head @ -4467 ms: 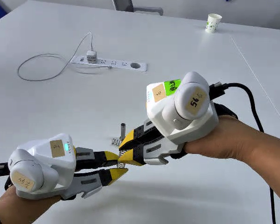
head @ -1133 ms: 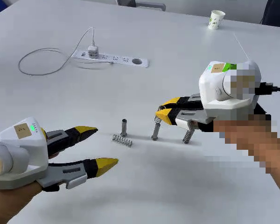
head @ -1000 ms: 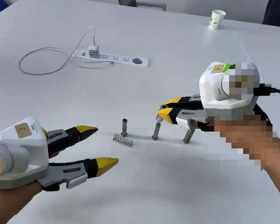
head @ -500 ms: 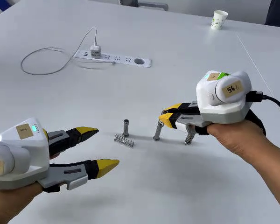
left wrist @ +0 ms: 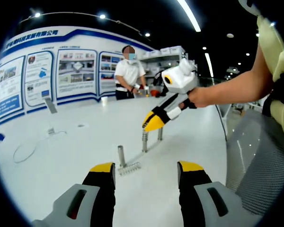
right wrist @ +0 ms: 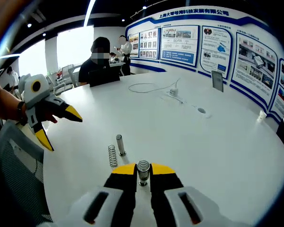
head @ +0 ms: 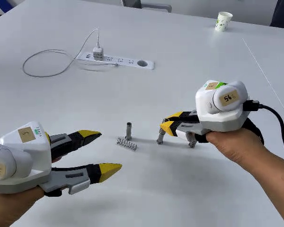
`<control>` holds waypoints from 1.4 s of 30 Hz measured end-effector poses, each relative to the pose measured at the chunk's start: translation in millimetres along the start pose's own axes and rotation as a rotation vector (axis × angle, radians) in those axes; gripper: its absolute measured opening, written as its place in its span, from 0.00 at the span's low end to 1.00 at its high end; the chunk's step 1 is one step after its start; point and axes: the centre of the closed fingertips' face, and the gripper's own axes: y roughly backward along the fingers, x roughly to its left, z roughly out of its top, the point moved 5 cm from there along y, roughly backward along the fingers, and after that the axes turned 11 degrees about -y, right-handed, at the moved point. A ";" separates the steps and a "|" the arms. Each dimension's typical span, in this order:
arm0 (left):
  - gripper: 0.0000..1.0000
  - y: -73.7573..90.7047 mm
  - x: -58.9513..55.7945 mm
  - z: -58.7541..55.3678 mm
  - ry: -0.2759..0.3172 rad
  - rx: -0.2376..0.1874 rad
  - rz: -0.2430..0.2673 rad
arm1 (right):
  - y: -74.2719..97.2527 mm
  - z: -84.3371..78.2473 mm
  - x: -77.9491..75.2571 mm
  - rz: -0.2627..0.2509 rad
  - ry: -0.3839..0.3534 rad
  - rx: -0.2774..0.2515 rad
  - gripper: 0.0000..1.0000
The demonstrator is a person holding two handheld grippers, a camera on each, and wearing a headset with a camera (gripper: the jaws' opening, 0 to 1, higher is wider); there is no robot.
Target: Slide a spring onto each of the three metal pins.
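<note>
White table (right wrist: 199, 137): spring (right wrist: 143, 170) between right tongs (right wrist: 144, 167)

L tongs (head: 106, 150) low at near left, jaws wide apart, hand round the back of the body. R tongs (head: 166, 124) reach in from the right w/ forearm trailing, jaws nearly together, prob. nipping a spring (right wrist: 143, 166).

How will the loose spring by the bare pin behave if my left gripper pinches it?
The spring lies on its side on the smooth table, so it may roll if nudged. Its thin open coils probably squash under a hard pinch. It looks light, so it could skid.
</note>
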 end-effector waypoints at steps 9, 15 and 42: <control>0.53 0.6 1.0 -0.5 0.000 0.000 0.002 | -9.4 -7.4 0.4 -0.012 -0.001 0.007 0.12; 0.53 1.0 1.0 -1.0 -0.001 0.002 0.001 | -14.9 -10.8 0.4 -0.019 -0.004 0.013 0.12; 0.53 0.2 0.4 -1.0 0.002 0.002 0.002 | -19.8 -23.7 1.1 -0.036 -0.024 0.051 0.15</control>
